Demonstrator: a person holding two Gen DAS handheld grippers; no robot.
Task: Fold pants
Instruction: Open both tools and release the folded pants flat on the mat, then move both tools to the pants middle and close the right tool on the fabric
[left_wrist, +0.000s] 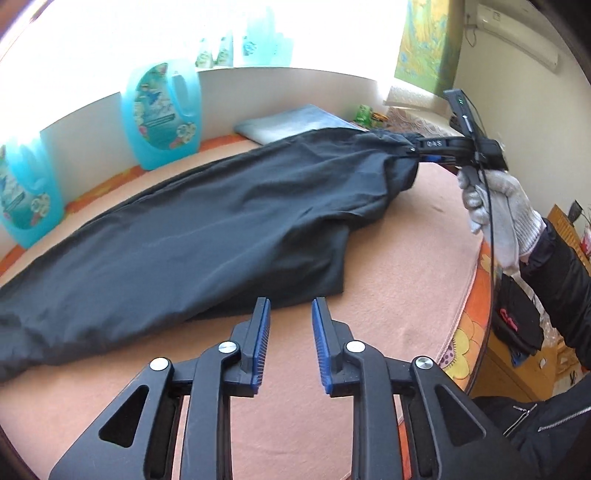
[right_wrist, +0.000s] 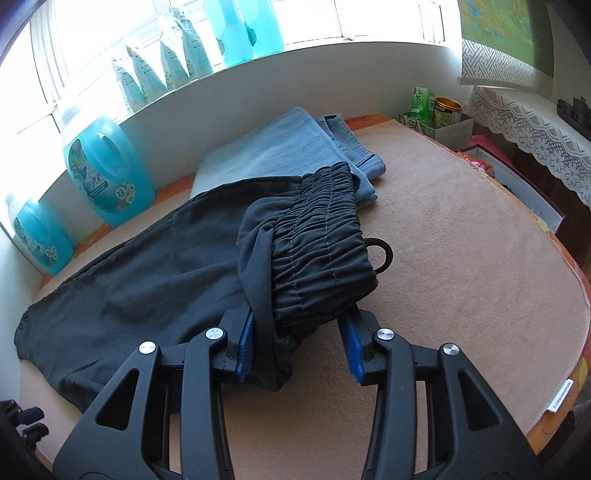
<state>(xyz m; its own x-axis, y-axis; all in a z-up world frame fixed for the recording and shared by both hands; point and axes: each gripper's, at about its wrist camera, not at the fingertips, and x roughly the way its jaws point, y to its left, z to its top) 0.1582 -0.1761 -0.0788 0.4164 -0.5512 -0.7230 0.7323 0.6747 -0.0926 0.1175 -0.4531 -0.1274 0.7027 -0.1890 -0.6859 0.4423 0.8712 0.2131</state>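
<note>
Where the tan, short-piled mat (left_wrist: 402, 258) meets the white wall, two translucent turquoise detergent jugs (left_wrist: 162, 114) stand at my far left, smooth plastic with flowered labels. Beside them the dark pants (left_wrist: 192, 236) lie lengthwise across the mat, a thin matte weave with soft creases, the leg end spreading left and the waist lifted at the right. My left gripper (left_wrist: 290, 314) hovers just short of the near edge of the cloth, its black fingers parted with nothing between the ribbed blue pads (left_wrist: 263, 328).

Further right, my right gripper (right_wrist: 295, 332) has the elastic waistband (right_wrist: 317, 236) bunched between its fingers: the fabric is pressed against the left blue pad, while the right pad stands apart from it, so I cannot tell whether the grip is truly closed. The waistband is tightly gathered with stitched rows, and a dark cord loop (right_wrist: 382, 254) pokes out on its right. Behind it lie folded blue jeans (right_wrist: 288, 147), heavier denim with a seamed hem, partly under the waistband. At the far right corner stand a green carton (right_wrist: 421, 98) and a round tin (right_wrist: 447, 109), near a lace-edged cloth (right_wrist: 535, 129). My gloved right hand (left_wrist: 498, 214), in white knit, shows in the left view.
</note>
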